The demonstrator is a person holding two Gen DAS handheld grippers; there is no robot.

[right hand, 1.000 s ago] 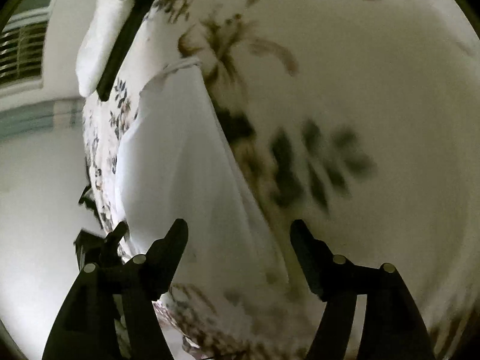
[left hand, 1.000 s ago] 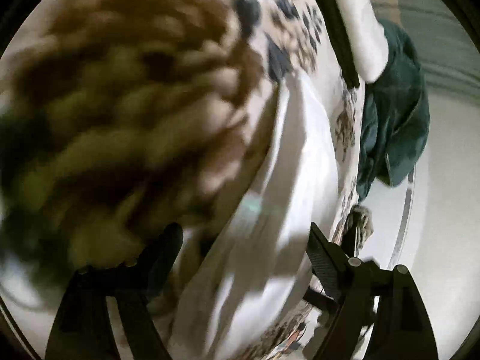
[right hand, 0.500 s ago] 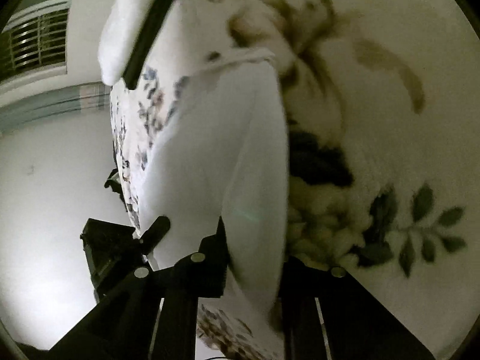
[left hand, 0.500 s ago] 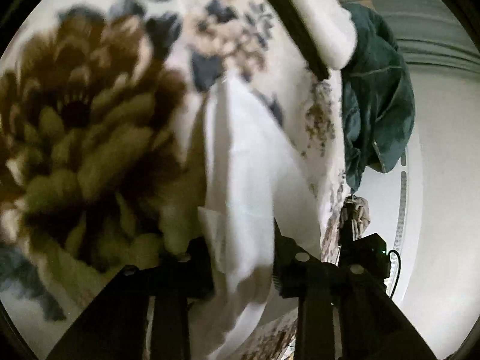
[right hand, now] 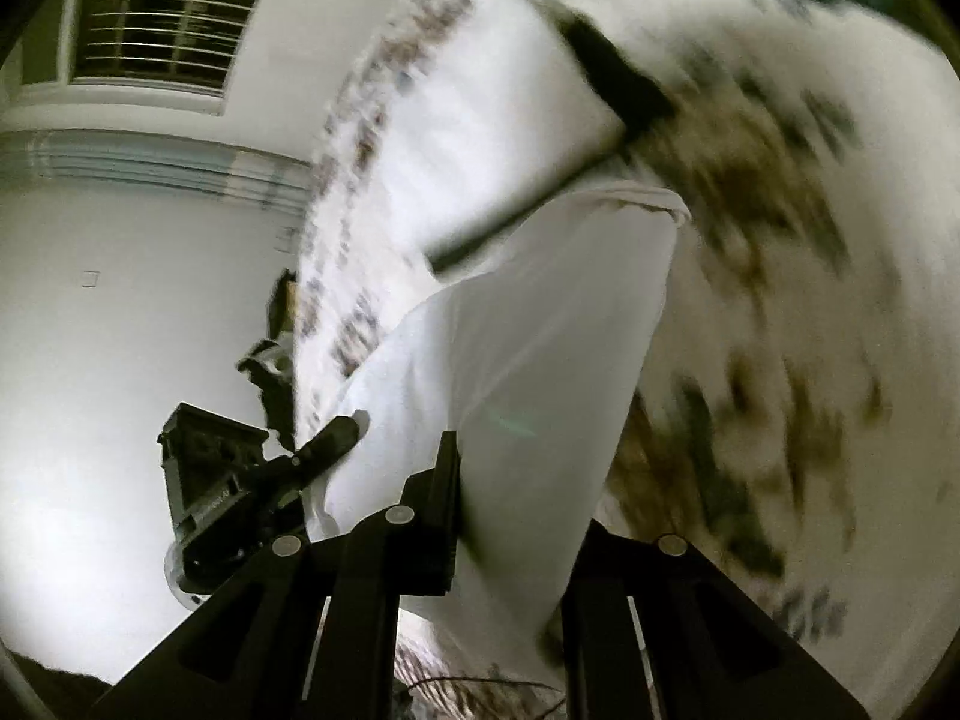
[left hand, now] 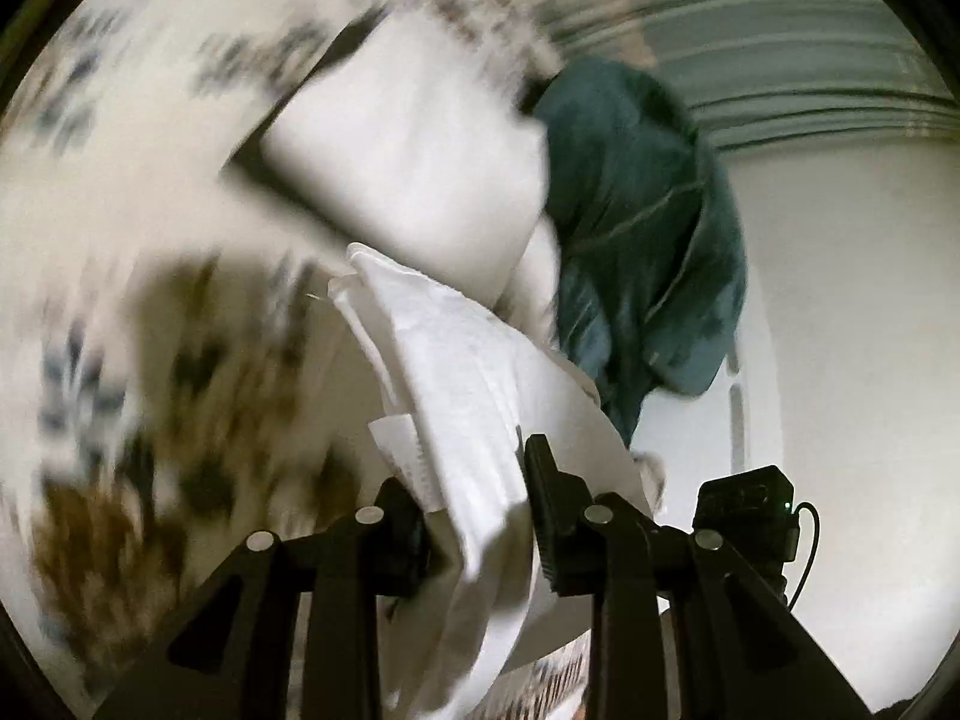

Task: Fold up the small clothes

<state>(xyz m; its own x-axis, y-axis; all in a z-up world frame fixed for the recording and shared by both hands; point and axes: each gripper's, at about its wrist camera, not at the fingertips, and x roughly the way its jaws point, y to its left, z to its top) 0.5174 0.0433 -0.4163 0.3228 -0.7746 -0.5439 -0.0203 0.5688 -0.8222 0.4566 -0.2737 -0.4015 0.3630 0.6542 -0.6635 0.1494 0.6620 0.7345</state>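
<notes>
A white garment (left hand: 474, 396) is held raised above a flower-printed bedspread (left hand: 120, 192), one near corner pinched in each claw, so that its long axis is seen running away from both cameras toward a far edge (right hand: 636, 198) lying beside a white pillow (left hand: 420, 168). The left gripper (left hand: 480, 516) is closed on bunched, layered cloth with a care label showing beside its fingers; the right gripper (right hand: 516, 480) is likewise clamped on the smooth near edge, its right finger largely hidden by fabric. Neither hand is judged nearer, the two grips being set side by side at the near end. The fold is therefore expected to be carried forward, along that axis, toward the far edge. A dark green garment (left hand: 648, 228) is seen hanging off the bed's side, beyond the pillow
</notes>
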